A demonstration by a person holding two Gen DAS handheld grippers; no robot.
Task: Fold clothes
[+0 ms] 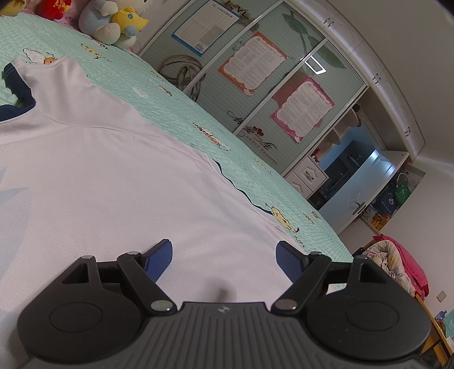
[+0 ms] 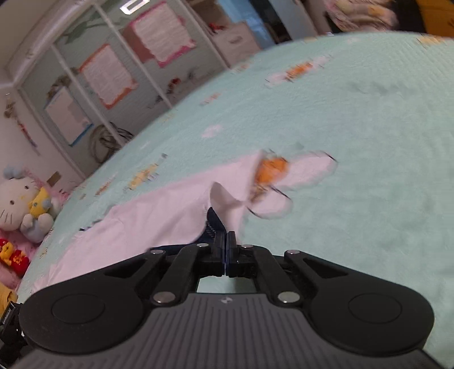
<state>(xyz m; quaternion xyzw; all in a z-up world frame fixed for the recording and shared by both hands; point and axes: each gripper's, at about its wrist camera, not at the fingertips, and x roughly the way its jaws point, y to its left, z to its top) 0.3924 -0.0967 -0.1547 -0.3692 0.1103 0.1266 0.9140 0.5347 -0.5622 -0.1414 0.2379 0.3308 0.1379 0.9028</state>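
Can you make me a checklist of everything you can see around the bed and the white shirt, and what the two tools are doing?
Surface: mint-green quilted bedspread with small cartoon prints.
Job's things: white shirt with navy trim, spread flat on the bed.
Clutter: plush toys at the head of the bed.
Grippers: left tool open above the shirt, holding nothing; right tool shut on a lifted edge of the shirt.
Cables: nothing seen.
Surroundings: wardrobe doors with paper charts stuck on; a blue door; a floral and pink blanket bundled beside the bed.
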